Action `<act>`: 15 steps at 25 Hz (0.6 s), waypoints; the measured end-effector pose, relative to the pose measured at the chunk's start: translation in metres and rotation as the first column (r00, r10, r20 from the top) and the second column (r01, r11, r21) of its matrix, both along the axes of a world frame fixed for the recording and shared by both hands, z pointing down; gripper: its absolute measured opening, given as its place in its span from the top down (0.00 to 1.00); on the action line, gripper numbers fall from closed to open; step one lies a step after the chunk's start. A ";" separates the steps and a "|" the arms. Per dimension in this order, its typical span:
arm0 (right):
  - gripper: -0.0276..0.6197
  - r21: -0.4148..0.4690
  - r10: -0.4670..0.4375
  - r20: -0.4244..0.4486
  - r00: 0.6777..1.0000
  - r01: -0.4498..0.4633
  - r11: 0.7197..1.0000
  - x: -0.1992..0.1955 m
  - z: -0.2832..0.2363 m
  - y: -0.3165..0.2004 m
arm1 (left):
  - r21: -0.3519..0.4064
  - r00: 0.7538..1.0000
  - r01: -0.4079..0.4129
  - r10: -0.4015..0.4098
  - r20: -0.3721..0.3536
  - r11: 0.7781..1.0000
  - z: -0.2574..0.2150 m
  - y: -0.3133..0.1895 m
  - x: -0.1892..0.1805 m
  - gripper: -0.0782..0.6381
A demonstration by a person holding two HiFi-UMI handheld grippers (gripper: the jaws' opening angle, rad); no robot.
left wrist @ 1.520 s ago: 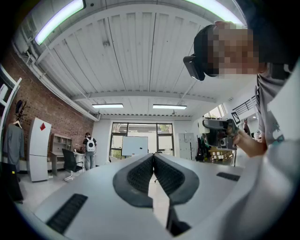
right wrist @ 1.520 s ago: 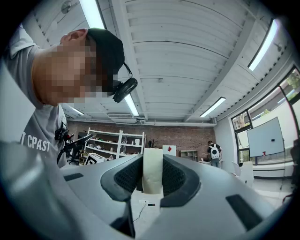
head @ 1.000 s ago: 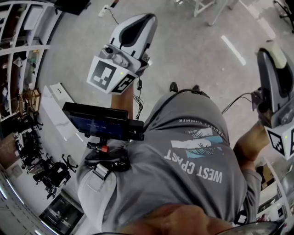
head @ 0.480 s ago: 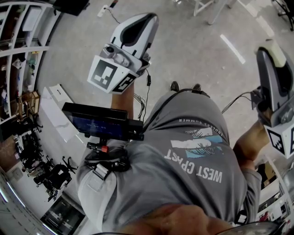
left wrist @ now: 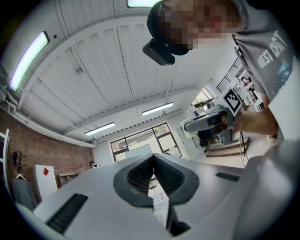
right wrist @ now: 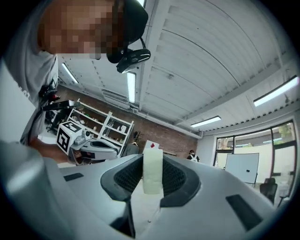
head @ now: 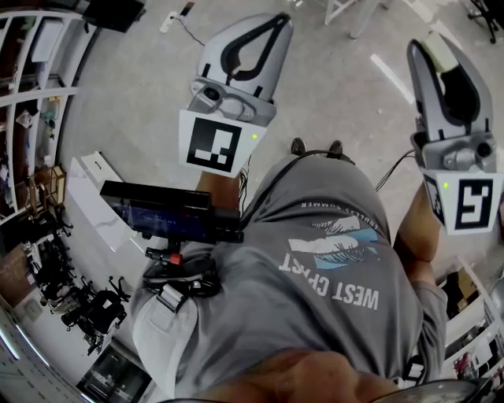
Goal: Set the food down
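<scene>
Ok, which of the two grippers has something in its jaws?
The right gripper: it clamps a pale whitish rectangular block. The left gripper is shut on nothing.

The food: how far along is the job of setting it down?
Nothing is done yet: the pale food block sits clamped in the right gripper, in the air above the floor. The left gripper is shut and empty. Left to do: bring the block to a surface and release it.

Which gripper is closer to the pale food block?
Right. The right gripper has the pale food block pinched between its jaws. The left gripper is shut and empty, off on the person's other side.
</scene>
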State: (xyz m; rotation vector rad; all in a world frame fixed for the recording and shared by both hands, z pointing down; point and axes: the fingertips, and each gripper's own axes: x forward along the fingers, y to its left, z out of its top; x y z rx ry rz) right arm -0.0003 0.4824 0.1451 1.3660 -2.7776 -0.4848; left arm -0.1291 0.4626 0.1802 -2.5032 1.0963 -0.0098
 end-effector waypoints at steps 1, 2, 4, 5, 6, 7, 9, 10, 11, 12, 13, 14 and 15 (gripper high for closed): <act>0.80 0.022 0.018 -0.005 1.000 -0.018 1.000 0.001 0.003 -0.002 | 0.007 1.000 0.001 -0.001 0.019 1.000 0.002 0.001 0.000 0.88; 0.80 0.046 0.040 -0.014 0.999 -0.040 0.998 0.001 0.007 -0.003 | 0.006 1.000 -0.005 0.005 0.019 1.000 0.004 0.001 -0.001 0.88; 0.80 0.088 0.089 -0.046 0.995 -0.084 0.993 0.003 0.016 -0.009 | -0.006 1.000 -0.020 0.020 -0.005 1.000 0.007 0.001 -0.005 0.88; 0.80 0.096 0.104 -0.058 0.993 -0.098 0.991 0.005 0.020 -0.013 | -0.012 0.999 -0.025 0.025 -0.019 1.000 0.008 -0.001 -0.005 0.88; 0.80 0.098 0.113 -0.064 0.992 -0.106 0.990 0.007 0.022 -0.017 | -0.017 0.999 -0.030 0.029 -0.032 0.999 0.007 -0.003 -0.003 0.88; 0.80 0.098 0.119 -0.066 0.991 -0.113 0.989 0.008 0.022 -0.023 | -0.019 0.998 -0.034 0.033 -0.044 0.999 0.005 -0.006 -0.001 0.88; 0.80 0.092 0.120 -0.061 0.991 -0.114 0.989 0.009 0.021 -0.031 | -0.022 0.996 -0.044 0.042 -0.074 0.999 0.001 -0.013 0.005 0.88; 0.80 0.081 0.111 -0.055 0.992 -0.107 0.991 0.007 0.022 -0.034 | -0.024 0.995 -0.049 0.046 -0.087 0.999 -0.001 -0.016 0.008 0.88; 0.80 0.068 0.101 -0.050 0.994 -0.097 0.993 0.006 0.023 -0.038 | -0.026 0.994 -0.051 0.049 -0.094 0.998 -0.002 -0.019 0.010 0.88; 0.80 0.056 0.091 -0.050 0.995 -0.088 0.995 0.004 0.025 -0.041 | -0.026 0.994 -0.051 0.048 -0.099 0.998 -0.004 -0.022 0.012 0.88; 0.80 0.046 0.081 -0.051 0.995 -0.079 0.996 0.003 0.025 -0.045 | -0.028 0.994 -0.050 0.047 -0.103 0.998 -0.006 -0.025 0.013 0.88; 0.80 0.042 0.072 -0.051 0.996 -0.069 0.997 0.001 0.024 -0.049 | -0.028 0.994 -0.048 0.045 -0.104 0.998 -0.007 -0.028 0.015 0.88; 0.80 0.040 0.063 -0.049 0.997 -0.061 0.997 -0.001 0.023 -0.052 | -0.028 0.994 -0.046 0.043 -0.101 0.999 -0.008 -0.030 0.016 0.88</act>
